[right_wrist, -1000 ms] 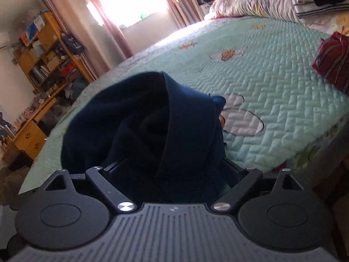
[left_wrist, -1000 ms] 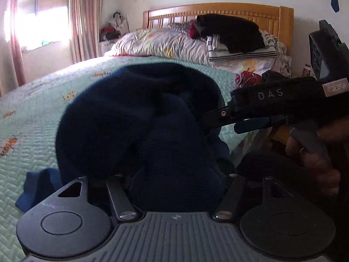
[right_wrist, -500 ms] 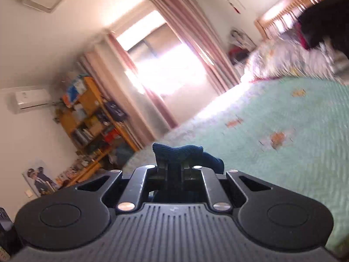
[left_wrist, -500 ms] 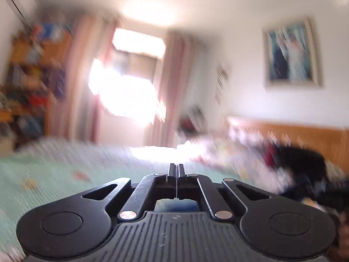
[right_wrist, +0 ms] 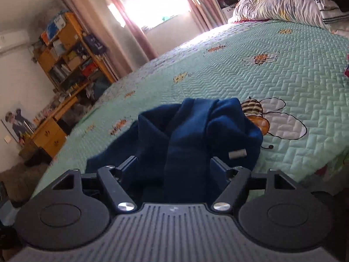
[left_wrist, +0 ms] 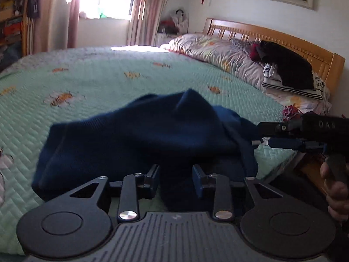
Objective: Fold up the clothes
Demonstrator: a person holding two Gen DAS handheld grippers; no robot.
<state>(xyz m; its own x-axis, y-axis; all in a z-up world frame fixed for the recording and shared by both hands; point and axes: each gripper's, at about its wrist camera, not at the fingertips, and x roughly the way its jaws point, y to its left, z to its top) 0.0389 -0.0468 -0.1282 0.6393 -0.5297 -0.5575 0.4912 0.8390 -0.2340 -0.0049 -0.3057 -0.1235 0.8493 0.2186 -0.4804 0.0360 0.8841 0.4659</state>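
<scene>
Rumpled navy knit sweater [left_wrist: 141, 135] (soft, bunched) on quilted bedspread [left_wrist: 104, 78], grippers' jaws apart.

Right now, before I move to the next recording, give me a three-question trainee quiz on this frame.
1. True or false: the left gripper is clamped shut on the navy sweater.
2. The sweater lies on: A) a desk B) the green bee-print quilt C) the floor.
3. What dark item tops the striped pile by the headboard?

Key: 1 false, both grippers' fingers stand apart. 2 B. 3 A black garment.
</scene>
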